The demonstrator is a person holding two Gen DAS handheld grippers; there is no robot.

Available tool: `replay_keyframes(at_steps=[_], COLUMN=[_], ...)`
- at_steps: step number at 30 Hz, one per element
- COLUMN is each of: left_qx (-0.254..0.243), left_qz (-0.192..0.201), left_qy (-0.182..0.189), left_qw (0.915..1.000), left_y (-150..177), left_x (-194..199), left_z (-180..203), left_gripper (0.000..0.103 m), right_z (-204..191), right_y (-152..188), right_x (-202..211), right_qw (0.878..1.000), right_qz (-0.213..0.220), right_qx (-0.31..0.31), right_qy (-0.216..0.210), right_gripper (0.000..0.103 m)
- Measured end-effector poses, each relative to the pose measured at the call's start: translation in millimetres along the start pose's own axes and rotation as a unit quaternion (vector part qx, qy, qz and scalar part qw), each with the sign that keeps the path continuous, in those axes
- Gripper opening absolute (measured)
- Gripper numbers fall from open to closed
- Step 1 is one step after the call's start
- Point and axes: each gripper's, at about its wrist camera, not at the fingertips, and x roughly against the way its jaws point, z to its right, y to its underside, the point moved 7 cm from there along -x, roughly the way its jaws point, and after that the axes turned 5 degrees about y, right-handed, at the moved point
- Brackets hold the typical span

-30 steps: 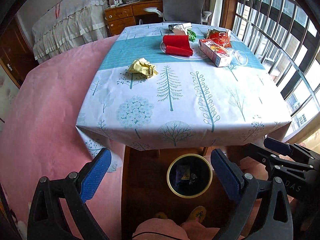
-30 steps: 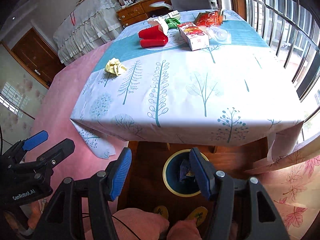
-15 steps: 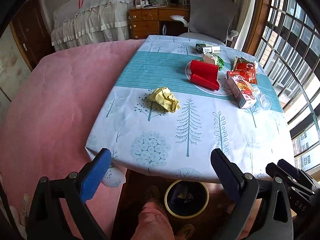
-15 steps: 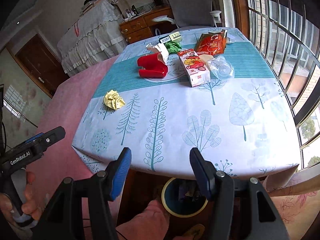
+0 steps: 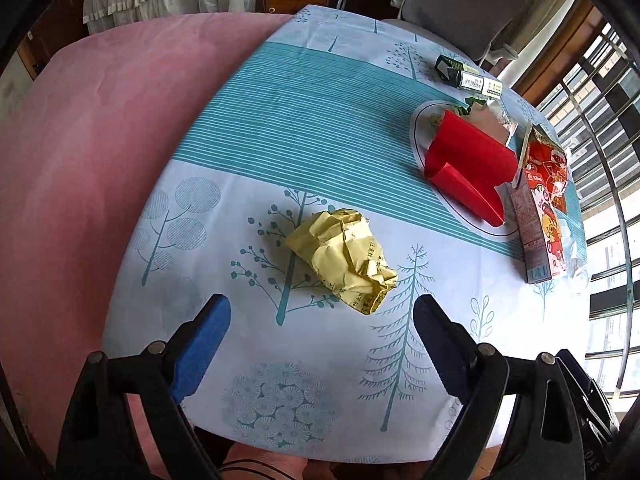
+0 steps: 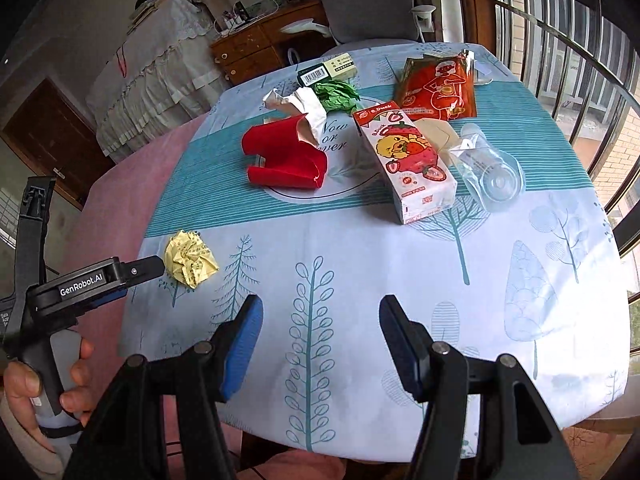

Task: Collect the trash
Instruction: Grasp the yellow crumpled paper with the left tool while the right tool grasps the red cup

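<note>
A crumpled yellow paper ball point(image 5: 344, 260) lies on the tree-print tablecloth point(image 5: 256, 352), just ahead of my left gripper point(image 5: 320, 307). Its jaws are closing, with nothing between them. In the right wrist view the same ball point(image 6: 190, 260) lies beside the left gripper's finger point(image 6: 148, 266). My right gripper point(image 6: 322, 304) hangs open and empty over the near half of the table. Further back lie a folded red card point(image 6: 284, 160), a strawberry drink carton point(image 6: 404, 160), a clear plastic cup point(image 6: 492, 172), an orange snack bag point(image 6: 440, 84) and green and white wrappers point(image 6: 336, 96).
A small dark and cream box point(image 6: 328, 70) sits at the table's far edge. A grey chair point(image 5: 460, 4) and wooden drawers point(image 6: 256, 48) stand behind it. A pink cover point(image 5: 80, 152) spreads to the left, and window bars point(image 6: 560, 40) line the right.
Both grippers have moved forward from the table's near edge to above its top. The yellow-rimmed bin on the floor has left view. The left jaws have narrowed a little.
</note>
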Motion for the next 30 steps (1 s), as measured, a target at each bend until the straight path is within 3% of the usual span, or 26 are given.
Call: replay_keyframes(at_steps=[3,5,7,10,17,21,26,29,30], left_qx=[0.004,0.002,0.000,-0.018,-0.091,-0.085,-0.079,-0.083,-0.084], left_qz=[-0.022,-0.038,-0.054,-0.058,-0.044,-0.045,-0.051,-0.053,-0.053], left_qy=[0.013,0.024,0.031,0.030,0.020,0.025,0.034,0.032,0.031], left_qw=[0.9997,0.9990,0.9980,0.9977,0.9947,0.9950,0.9950,0.9947,0.9946], left_y=[-11.6,-17.9,-22.2,-30.6,-57.9,-75.0,-86.9,-86.0,-86.6], left_x=[-26.7,-41.1,-53.5,-62.1,-58.2,-60.2,-65.2,-66.8,-67.9], left_z=[-0.4,0.9,2.6,5.6,12.6,6.4,-2.3,-6.3,-6.1], left_gripper=[0.085,0.073,0.052,0.035,0.031,0.031,0.031,0.031,0.031], right_z=[-10.1,-17.4,-23.7,-32.7,-51.3,-60.7,-79.3,-83.5,-82.6], right_y=[-19.9,-32.8,-45.2,-62.2,-101.0,-110.8,-106.7,-102.2,-100.8], right_x=[-21.4,-35.3,-47.6,-63.2,-91.9,-109.5,-117.0,-128.3,-133.3], right_qw=[1.000,1.000,0.999,0.997,0.987,0.975,0.949,0.939,0.937], right_qz=[-0.001,0.000,0.001,0.005,0.032,0.026,0.029,0.018,0.011], right_qx=[0.012,0.026,0.041,0.068,0.156,0.220,0.313,0.341,0.345], right_qy=[0.007,0.015,0.020,0.027,0.035,0.036,0.026,0.043,0.050], right_gripper=[0.061,0.061,0.061,0.073,0.080,0.080,0.080,0.080,0.074])
